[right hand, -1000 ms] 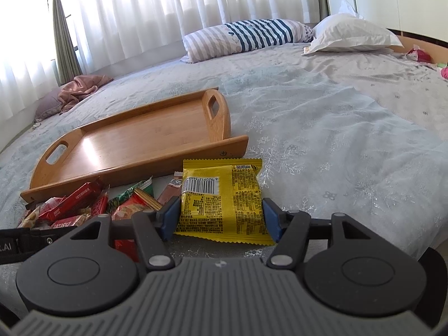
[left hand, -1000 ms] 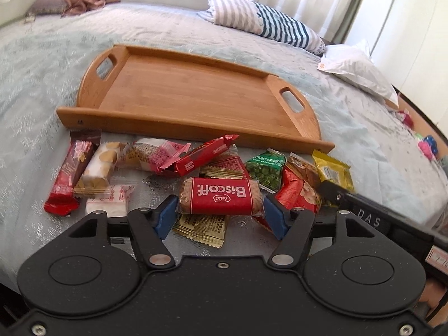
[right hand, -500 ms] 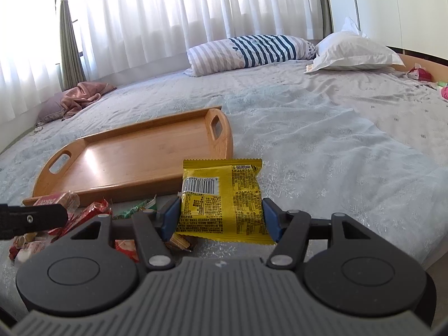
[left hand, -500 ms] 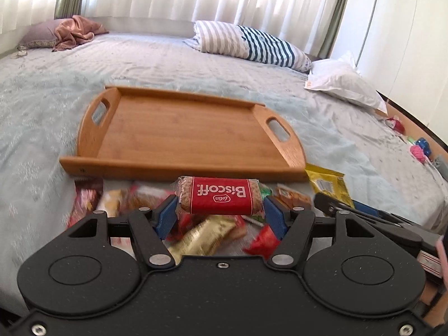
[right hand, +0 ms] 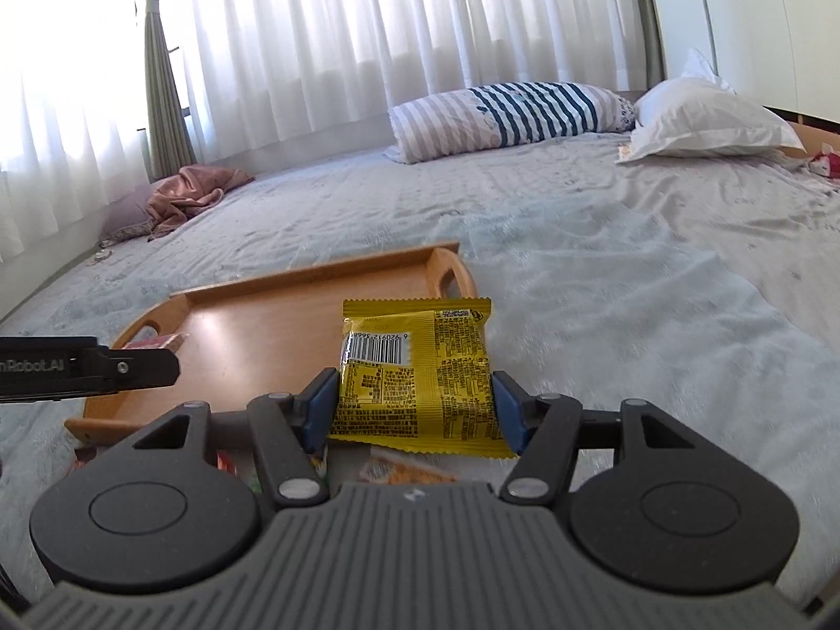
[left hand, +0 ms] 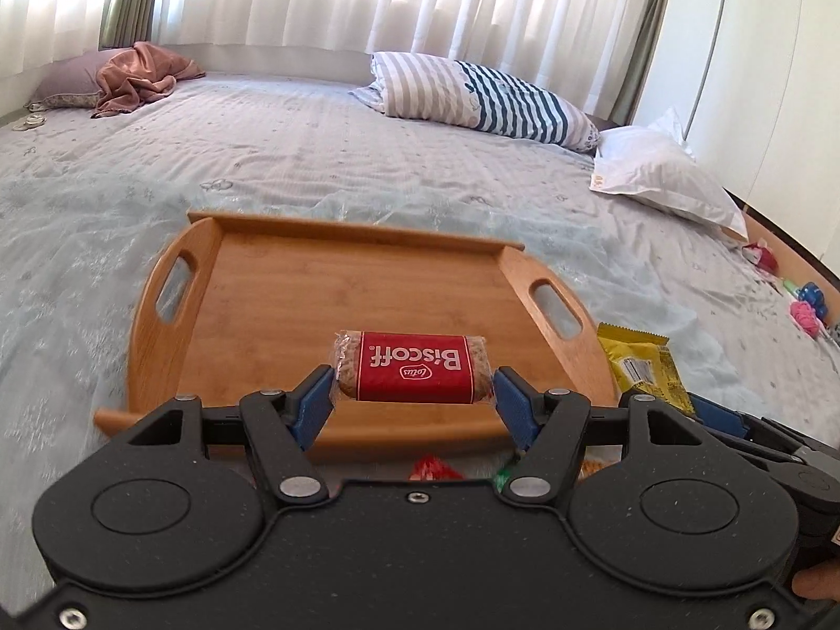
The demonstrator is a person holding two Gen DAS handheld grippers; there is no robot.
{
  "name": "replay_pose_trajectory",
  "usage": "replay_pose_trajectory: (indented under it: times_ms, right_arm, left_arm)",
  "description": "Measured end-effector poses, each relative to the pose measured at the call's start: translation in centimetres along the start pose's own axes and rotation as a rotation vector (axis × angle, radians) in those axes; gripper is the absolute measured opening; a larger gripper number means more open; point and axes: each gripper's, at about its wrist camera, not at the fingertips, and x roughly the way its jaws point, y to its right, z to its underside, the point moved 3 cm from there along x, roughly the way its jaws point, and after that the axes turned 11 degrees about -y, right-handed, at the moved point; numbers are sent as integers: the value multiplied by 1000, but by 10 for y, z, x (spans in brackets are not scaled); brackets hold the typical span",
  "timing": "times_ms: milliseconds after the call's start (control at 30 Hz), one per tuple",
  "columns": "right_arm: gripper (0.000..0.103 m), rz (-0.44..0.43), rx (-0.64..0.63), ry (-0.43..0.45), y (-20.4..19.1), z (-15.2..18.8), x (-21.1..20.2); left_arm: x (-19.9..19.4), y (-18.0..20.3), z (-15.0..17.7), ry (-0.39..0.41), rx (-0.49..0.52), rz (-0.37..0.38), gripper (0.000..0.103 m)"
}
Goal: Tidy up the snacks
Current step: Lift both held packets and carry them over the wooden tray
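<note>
We had the left claw point(left hand: 413, 398) pinching the Biscoff pack point(left hand: 413, 367) and the right claw point(right hand: 415, 404) pinching the yellow packet point(right hand: 417, 375), both hovering over the wooden tray point(left hand: 294, 294), so lowering and releasing looked next.

Two grippers counted: left gripper point(left hand: 413, 403), right gripper point(right hand: 415, 403). One wooden tray point(left hand: 336, 289) seen on one bed point(left hand: 315, 157). One biscuit pack point(left hand: 413, 366) and one yellow snack packet point(right hand: 417, 375) counted as held. Three pillows noted: striped pillow point(left hand: 472, 94), white pillow point(left hand: 661, 178), purple pillow point(left hand: 68, 86). One pink cloth point(left hand: 142, 76).
</note>
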Motion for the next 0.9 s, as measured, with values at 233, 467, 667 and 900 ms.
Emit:
replay_pose_trajectory:
  times_ms: [233, 467, 667, 900]
  right_arm:
    - [64, -43, -53, -2, -7, -36, 33]
    - [64, -82, -72, -64, -9, -66, 80]
    - [64, -81, -95, -113, -14, -87, 122]
    - [64, -63, -86, -157, -11, -102, 162]
  left_arm:
    - [43, -11, -43, -53, -48, 32, 63]
    - [87, -16, -77, -87, -43, 24, 63]
    - [124, -12, -100, -125, -42, 44, 63]
    - [155, -14, -123, -127, -39, 17, 63]
